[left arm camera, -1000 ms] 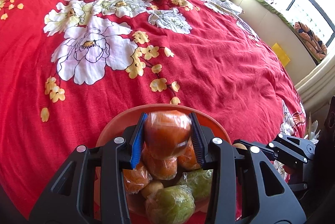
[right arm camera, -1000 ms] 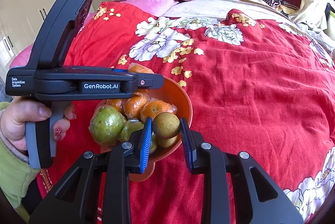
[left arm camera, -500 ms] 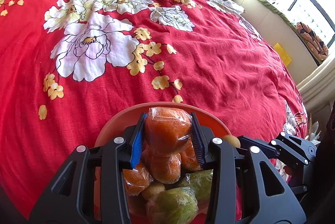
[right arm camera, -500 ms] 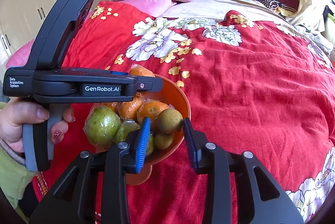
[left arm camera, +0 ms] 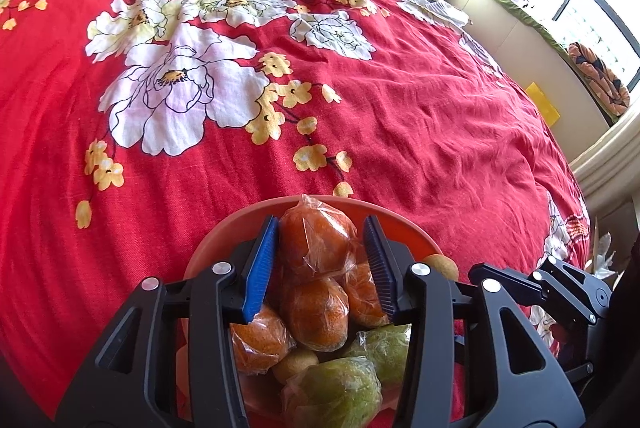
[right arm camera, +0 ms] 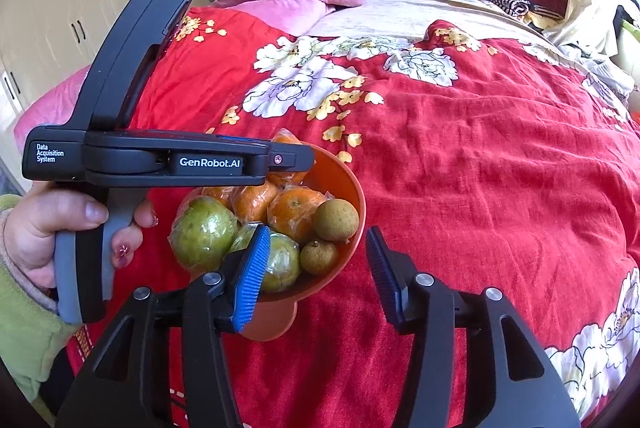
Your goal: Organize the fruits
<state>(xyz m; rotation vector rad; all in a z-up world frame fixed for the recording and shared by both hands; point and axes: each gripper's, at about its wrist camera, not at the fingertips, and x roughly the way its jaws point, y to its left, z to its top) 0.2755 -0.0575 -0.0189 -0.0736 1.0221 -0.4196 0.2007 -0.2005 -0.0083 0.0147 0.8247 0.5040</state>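
The left gripper (left arm camera: pixel 320 260) has its blue-padded jaws clenched on a plastic-wrapped orange (left arm camera: pixel 316 240), held over the far side of the orange bowl (left arm camera: pixel 224 252). The bowl stands on a red floral bedspread (left arm camera: pixel 420 115). Below the held fruit, between and behind the jaws, the bowl holds more wrapped oranges (left arm camera: pixel 316 312), two wrapped green fruits (left arm camera: pixel 336 392), and small brown round fruits (left arm camera: pixel 294 362); another brown one (left arm camera: pixel 442 266) sits at the rim just right of the right jaw.

In the right wrist view, the left gripper's body (right arm camera: pixel 168 159) crosses the frame to the left of the jaws, held by a hand (right arm camera: pixel 52 228) with painted nails. White lettering on it reads "Data Acquisition System" and "GenRobot.AI".

The right gripper (right arm camera: pixel 316 268) has its jaws released, wide apart and empty. Its left jaw overlaps the near edge of the bowl (right arm camera: pixel 356 187), where a large green fruit (right arm camera: pixel 204 232), oranges (right arm camera: pixel 296 211) and two brown fruits (right arm camera: pixel 336 220) lie just ahead; its right jaw hangs over bare bedspread (right arm camera: pixel 480 187). The wrapped fruits look glossy and crinkled, the brown ones matte and unwrapped.
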